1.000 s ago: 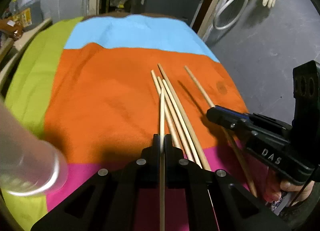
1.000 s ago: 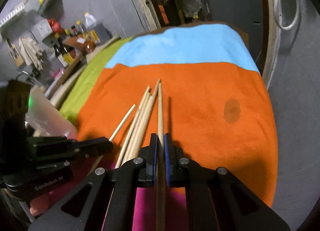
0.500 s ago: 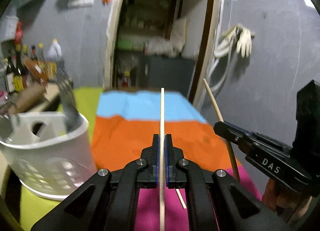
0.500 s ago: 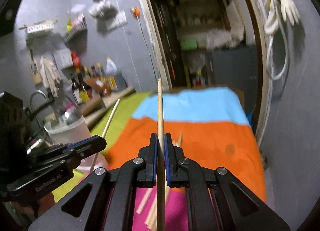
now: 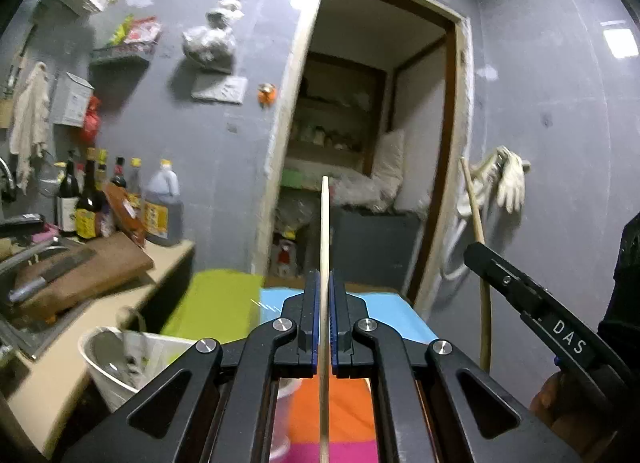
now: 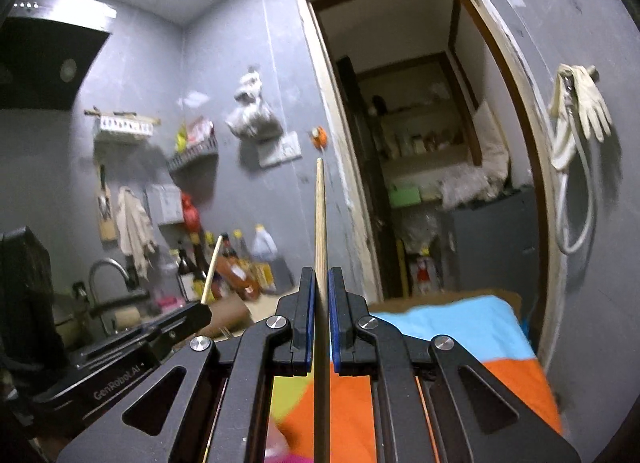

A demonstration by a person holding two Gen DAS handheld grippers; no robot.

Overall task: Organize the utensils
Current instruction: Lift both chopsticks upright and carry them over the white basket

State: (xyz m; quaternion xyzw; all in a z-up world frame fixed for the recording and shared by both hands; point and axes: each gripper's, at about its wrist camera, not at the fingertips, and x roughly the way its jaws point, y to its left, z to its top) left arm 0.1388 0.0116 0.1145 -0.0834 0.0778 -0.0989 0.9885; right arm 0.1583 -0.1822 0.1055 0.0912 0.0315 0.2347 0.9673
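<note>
Left wrist view: left gripper [image 5: 325, 295] jaws clamped on a thin round wooden chopstick [image 5: 324, 231]; right gripper [image 6: 319, 295] pinches another smooth stick [image 6: 319, 223], both raised.

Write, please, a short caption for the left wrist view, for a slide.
Left tool shut on one chopstick, above the striped cloth; white utensil holder at lower left.

My black left claw [image 5: 324, 283], blue-padded, is gripping a pale wooden chopstick [image 5: 325, 231]; my right claw [image 6: 319, 283], the same black and blue, is gripping a tan chopstick [image 6: 319, 223]. The cloth [image 6: 460, 327] is showing bands of sky blue, orange, lime and magenta. A white basket [image 5: 116, 363] is standing against grey walls [image 5: 208, 151].
</note>
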